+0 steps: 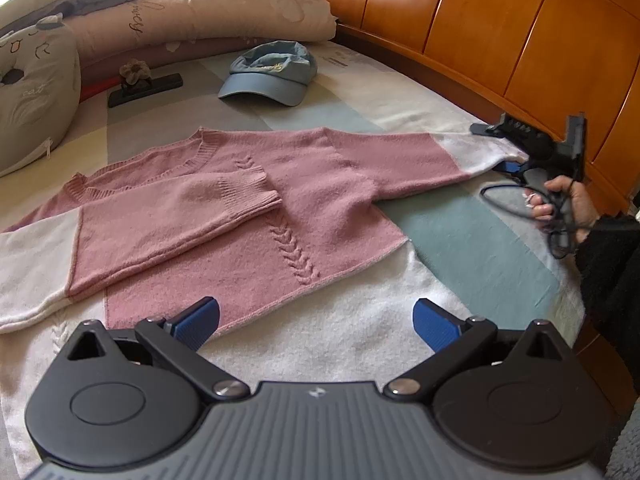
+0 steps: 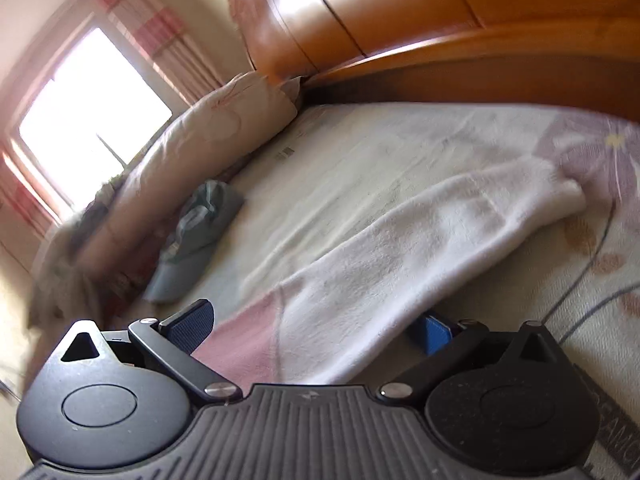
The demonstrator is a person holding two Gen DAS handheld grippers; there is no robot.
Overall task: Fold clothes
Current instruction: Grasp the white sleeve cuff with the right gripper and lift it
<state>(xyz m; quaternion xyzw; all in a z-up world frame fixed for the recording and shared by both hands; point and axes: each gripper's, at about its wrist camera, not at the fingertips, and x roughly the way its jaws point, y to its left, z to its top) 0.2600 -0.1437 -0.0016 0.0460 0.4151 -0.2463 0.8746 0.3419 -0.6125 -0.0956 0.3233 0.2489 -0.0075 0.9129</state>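
Sweater lies flat mid-bed; one sleeve already folded across. We have the right tongs wide around the other sleeve; left tongs wide, empty. Next: pinch, carry sleeve across.

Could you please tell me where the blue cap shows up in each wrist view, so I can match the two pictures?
Left wrist view: the blue cap lies upper centre on the bed, beyond the pink sweater's collar, brim toward the camera.
Right wrist view: the blue cap sits left of centre, blurred, beside the long pillow, left of the sweater's white sleeve.
Shared landmark: the orange wooden headboard along the far side of the bed.
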